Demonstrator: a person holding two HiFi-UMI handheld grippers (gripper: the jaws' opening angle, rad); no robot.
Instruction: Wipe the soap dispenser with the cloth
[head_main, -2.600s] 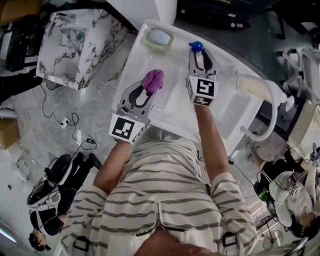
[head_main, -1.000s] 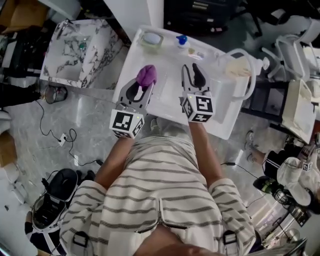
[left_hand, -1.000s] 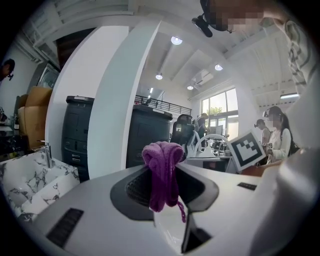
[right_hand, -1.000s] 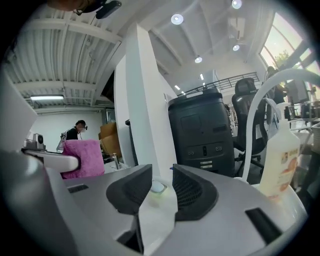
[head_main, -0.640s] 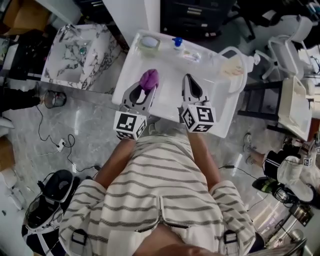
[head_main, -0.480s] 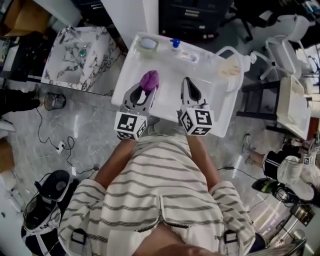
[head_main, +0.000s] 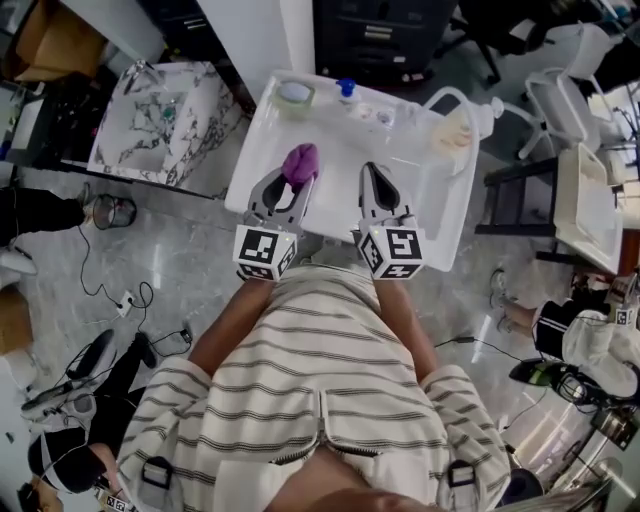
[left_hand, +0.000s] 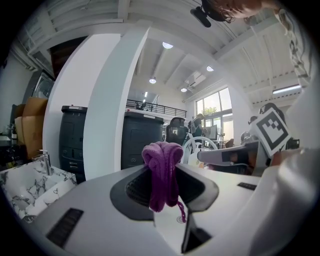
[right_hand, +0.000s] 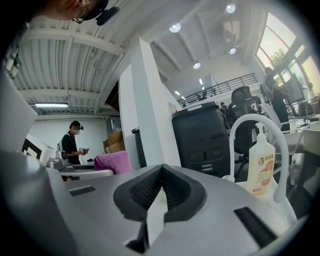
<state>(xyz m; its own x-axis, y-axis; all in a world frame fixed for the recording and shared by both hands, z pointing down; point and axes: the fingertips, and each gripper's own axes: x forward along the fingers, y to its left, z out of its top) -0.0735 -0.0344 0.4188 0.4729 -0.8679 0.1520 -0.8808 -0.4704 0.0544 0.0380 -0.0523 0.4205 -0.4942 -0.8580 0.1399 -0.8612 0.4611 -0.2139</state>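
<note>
Compared with the earlier frames, both grippers have come back from the far part of the worktop (head_main: 335, 155) toward the person. The right gripper (head_main: 372, 172), which was at the soap dispenser (head_main: 346, 90) and later had its fingers spread, is now away from it with the fingers pressed together. At the far left, beside the worktop, stands a sink (head_main: 125, 120) with a marble pattern of grey veins on white. The worktop itself is white, smooth and glossy. On its far left corner there is a small square dish (head_main: 314, 100) of pale greenish colour, and in it lies a pale oval piece (head_main: 296, 92). The left gripper (head_main: 291, 185) has its fingers pinching the cloth (head_main: 301, 161). The cloth is purple and soft, bunched into a thick folded lump, and in the left gripper view one loose thread hangs down from it. The soap dispenser stands near the far edge, just right of the dish, and nothing touches it; it is small, with a blue top. The right gripper has nothing between the dark ribbed inner faces of its fingers. More to the right, a cream pump bottle (right_hand: 261, 169) with an orange label stands upright, seen through the arch of a white curved tube (right_hand: 233, 150).
</note>
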